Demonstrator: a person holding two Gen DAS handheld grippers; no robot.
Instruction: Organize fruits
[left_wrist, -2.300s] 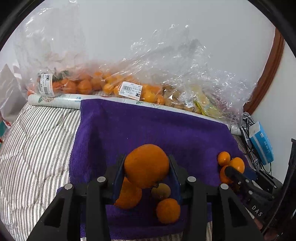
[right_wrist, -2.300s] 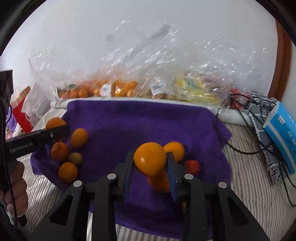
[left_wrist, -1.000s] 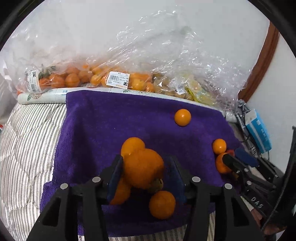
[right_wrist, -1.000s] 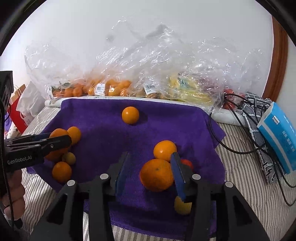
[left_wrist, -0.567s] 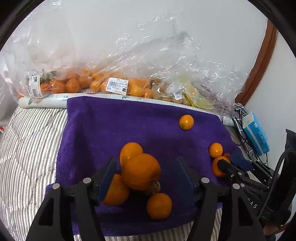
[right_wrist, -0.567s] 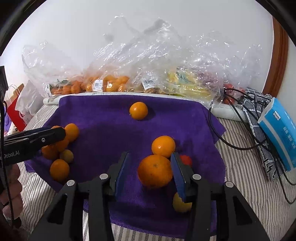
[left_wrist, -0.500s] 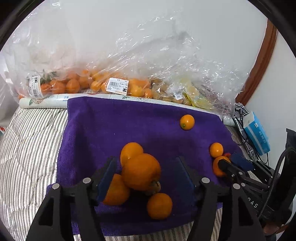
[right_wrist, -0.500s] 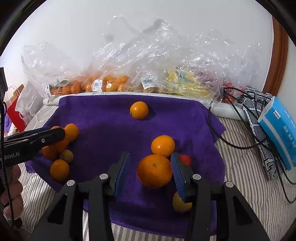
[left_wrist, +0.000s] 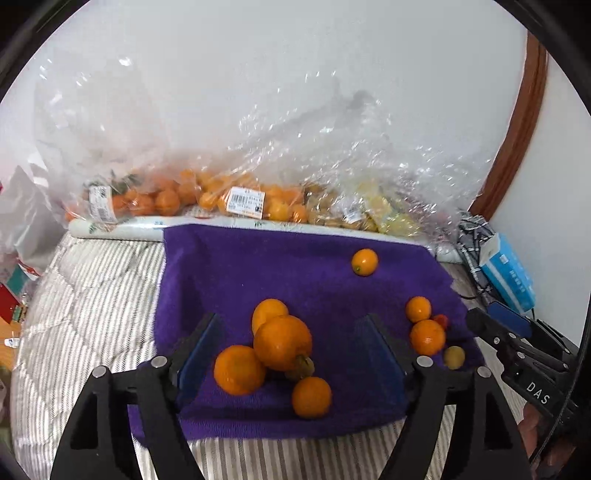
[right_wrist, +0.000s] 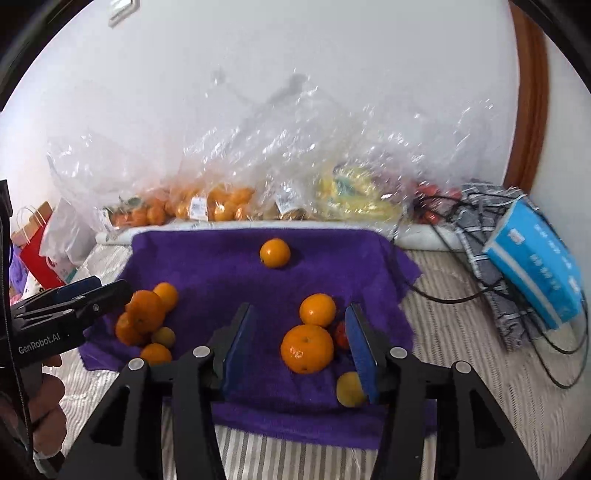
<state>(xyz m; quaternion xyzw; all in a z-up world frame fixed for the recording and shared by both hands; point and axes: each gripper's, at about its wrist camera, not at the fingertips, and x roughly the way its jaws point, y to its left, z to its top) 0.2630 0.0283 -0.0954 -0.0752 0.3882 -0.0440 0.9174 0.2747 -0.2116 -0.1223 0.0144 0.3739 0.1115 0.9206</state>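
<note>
On the purple towel (left_wrist: 280, 273) lies a left cluster of oranges topped by a big orange (left_wrist: 282, 342), with a small brownish fruit (left_wrist: 301, 366) beside it. My left gripper (left_wrist: 290, 347) hovers over that pile, its jaws opening wide and clear of the fruit. A right cluster holds a large orange (right_wrist: 306, 348), a smaller orange (right_wrist: 317, 309), a red fruit (right_wrist: 341, 334) and a yellow fruit (right_wrist: 349, 388). My right gripper (right_wrist: 301, 343) frames the large orange, jaws opening, pads off it. One lone orange (right_wrist: 274, 252) rests near the towel's far edge.
Clear plastic bags of oranges (left_wrist: 221, 199) and yellow fruit (right_wrist: 351, 199) line the wall behind the towel. A blue tissue pack (right_wrist: 535, 258), a checked cloth and black cables (right_wrist: 461, 295) lie at the right. The striped bedding (left_wrist: 85, 295) surrounds the towel. A hand (right_wrist: 40, 398) holds the left gripper.
Both grippers released their oranges onto the piles and lifted back. The left jaws spread much wider; the right jaws widened slightly. The lone orange stays at the towel's far side.
</note>
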